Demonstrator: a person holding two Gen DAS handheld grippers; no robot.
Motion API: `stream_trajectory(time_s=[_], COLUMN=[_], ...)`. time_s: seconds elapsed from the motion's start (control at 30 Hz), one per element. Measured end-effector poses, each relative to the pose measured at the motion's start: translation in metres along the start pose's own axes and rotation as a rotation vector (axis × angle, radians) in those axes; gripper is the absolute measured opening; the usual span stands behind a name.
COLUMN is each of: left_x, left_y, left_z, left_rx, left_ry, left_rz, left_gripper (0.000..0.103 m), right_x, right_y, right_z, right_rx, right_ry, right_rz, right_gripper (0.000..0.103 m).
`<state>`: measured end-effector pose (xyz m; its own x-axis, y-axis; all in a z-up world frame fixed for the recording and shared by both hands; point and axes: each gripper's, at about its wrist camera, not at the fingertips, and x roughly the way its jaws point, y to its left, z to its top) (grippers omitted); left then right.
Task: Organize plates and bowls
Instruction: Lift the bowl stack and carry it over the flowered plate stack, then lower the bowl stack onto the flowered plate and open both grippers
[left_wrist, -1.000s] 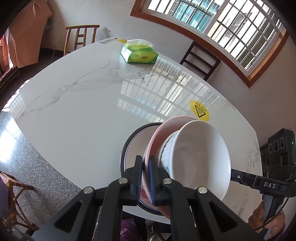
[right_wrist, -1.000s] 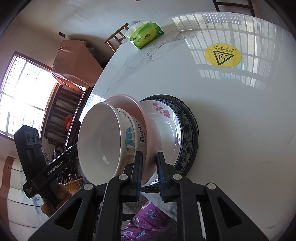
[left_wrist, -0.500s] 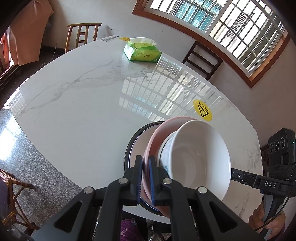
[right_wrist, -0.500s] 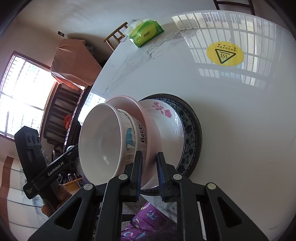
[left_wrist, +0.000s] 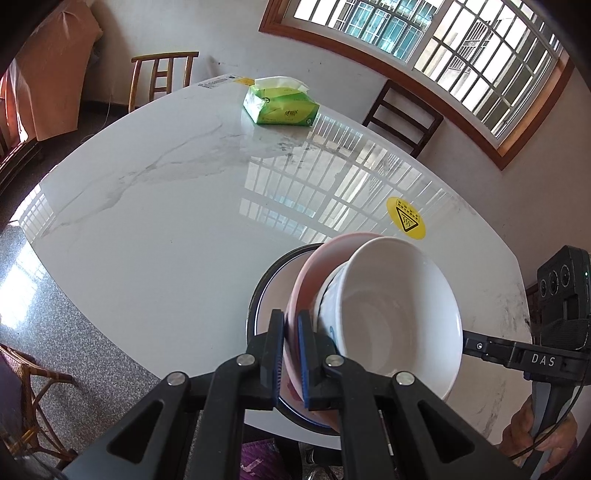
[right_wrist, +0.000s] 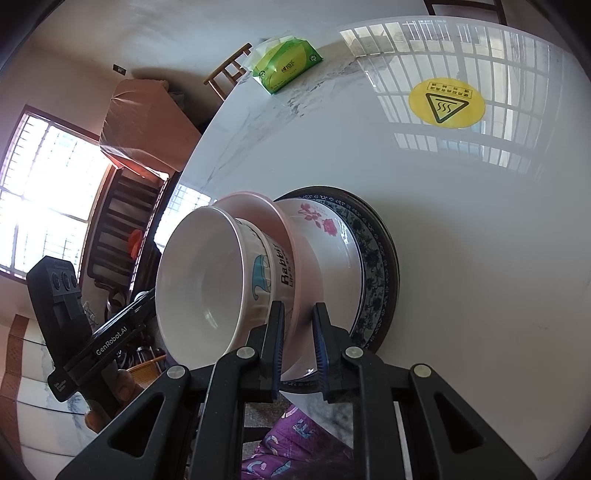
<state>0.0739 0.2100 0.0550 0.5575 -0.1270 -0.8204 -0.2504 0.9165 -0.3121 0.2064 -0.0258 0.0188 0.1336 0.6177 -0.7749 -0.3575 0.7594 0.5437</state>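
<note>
White marble is carrying a stack of crockery near the table (left_wrist: 155, 229) edge closest to the person. The left gripper (left_wrist: 291, 354) is clamping the rim of a pink plate (right_wrist: 258, 206), its pads pressing both faces. The right gripper (right_wrist: 297, 350) is pinching the same plate's rim from the opposite side. A white bowl (right_wrist: 207, 280) printed with blue lettering is sitting in the pink plate, both tilted. Beneath them a flowered plate (right_wrist: 332, 236) is lying on a blue-patterned plate (right_wrist: 373, 273); whether the pink plate is touching it is unclear. A green tissue pack (left_wrist: 280, 107) and a yellow warning sticker (right_wrist: 446, 102) are lying well apart from the stack.
</note>
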Motion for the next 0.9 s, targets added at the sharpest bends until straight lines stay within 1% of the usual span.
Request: stream_trajectory(time_s=[0.3, 0.4, 0.57, 0.73, 0.8, 0.9], left_x=[-0.001, -0.002, -0.002, -0.001, -0.001, 0.000], left_y=[-0.007, -0.009, -0.010, -0.013, -0.013, -0.014], left_z=[-0.007, -0.010, -0.013, -0.014, -0.015, -0.016], left_rx=[0.050, 0.070, 0.087, 0.116, 0.125, 0.138], left_ry=[-0.061, -0.088, -0.115, -0.142, -0.160, -0.186], left_rz=[0.046, 0.066, 0.077, 0.094, 0.110, 0.117], left_gripper=[0.005, 0.005, 0.006, 0.006, 0.009, 0.009], right_x=[0.000, -0.001, -0.001, 0.000, 0.000, 0.001], right_y=[-0.003, -0.001, 0.000, 0.005, 0.005, 0.004], right_z=[-0.002, -0.004, -0.003, -0.002, -0.001, 0.000], right_rx=[0.002, -0.019, -0.036, -0.071, -0.076, -0.080], right_ry=[-0.017, -0.035, -0.070, -0.096, -0.106, -0.122], right_rz=[0.015, 0.004, -0.004, -0.037, -0.042, -0.041], right_gripper=[0.017, 0.017, 0.017, 0.017, 0.017, 0.018])
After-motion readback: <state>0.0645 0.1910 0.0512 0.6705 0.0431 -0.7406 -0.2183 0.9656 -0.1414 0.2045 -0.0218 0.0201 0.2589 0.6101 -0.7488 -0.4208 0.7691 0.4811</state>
